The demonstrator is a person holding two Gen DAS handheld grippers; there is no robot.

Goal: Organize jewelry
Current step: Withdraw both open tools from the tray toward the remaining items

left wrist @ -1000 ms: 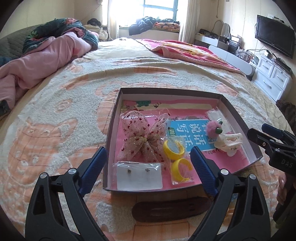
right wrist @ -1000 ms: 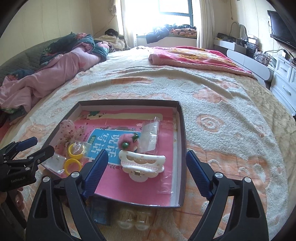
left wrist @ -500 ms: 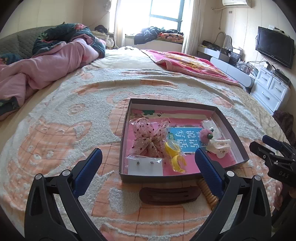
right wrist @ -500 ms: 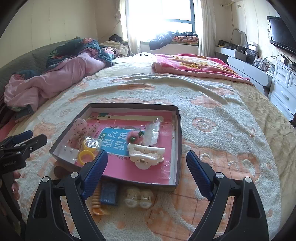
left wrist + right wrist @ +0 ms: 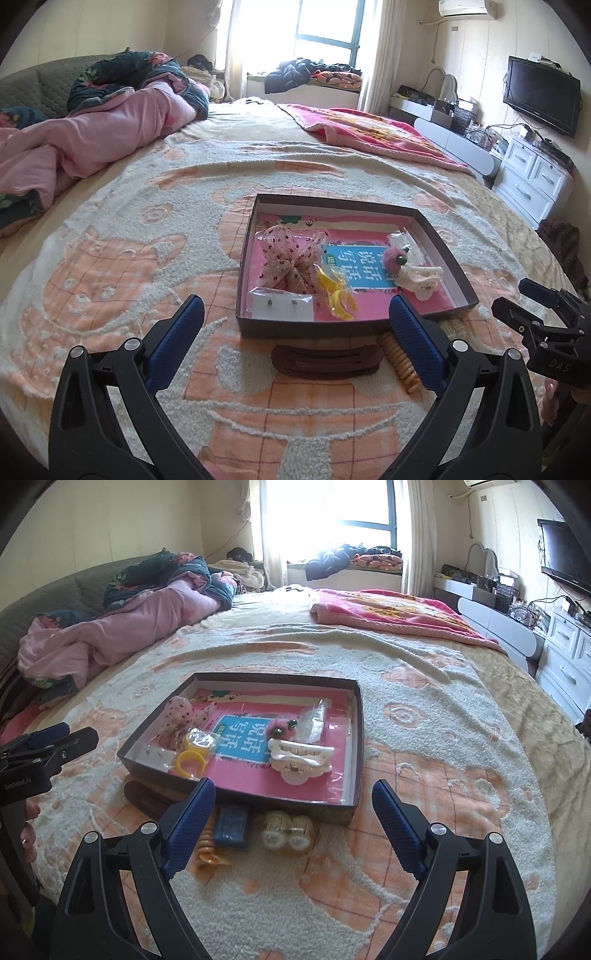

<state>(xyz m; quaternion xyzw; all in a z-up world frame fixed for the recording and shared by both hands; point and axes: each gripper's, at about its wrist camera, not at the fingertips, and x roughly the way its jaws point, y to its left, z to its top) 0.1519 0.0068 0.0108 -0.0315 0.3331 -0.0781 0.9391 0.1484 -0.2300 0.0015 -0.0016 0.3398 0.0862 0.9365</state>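
A shallow dark box (image 5: 317, 328) (image 5: 355, 734) lies on the bed. In it are a pink sequinned bow (image 5: 288, 260), yellow rings in a bag (image 5: 338, 291) (image 5: 192, 762), an earring card (image 5: 282, 304), a pink pompom (image 5: 396, 256) (image 5: 282, 728) and a white claw clip (image 5: 421, 278) (image 5: 300, 758). In front of the box lie a brown hair clip (image 5: 327, 360), an orange coil (image 5: 400, 360) (image 5: 207, 843), a blue piece (image 5: 232, 827) and a clear pair of beads (image 5: 287, 830). My left gripper (image 5: 295, 343) and right gripper (image 5: 295, 827) are open and empty, above the bedspread just before the box.
A peach and white fleece bedspread (image 5: 129, 266) covers the bed. A pink duvet (image 5: 92, 140) is heaped at the far left, a red blanket (image 5: 369, 133) at the far right. White drawers (image 5: 535, 181) and a wall television (image 5: 541, 94) stand right of the bed.
Both grippers have drawn back and risen from the box, so it looks smaller and the loose items in front of it have come into view. Both stay open.
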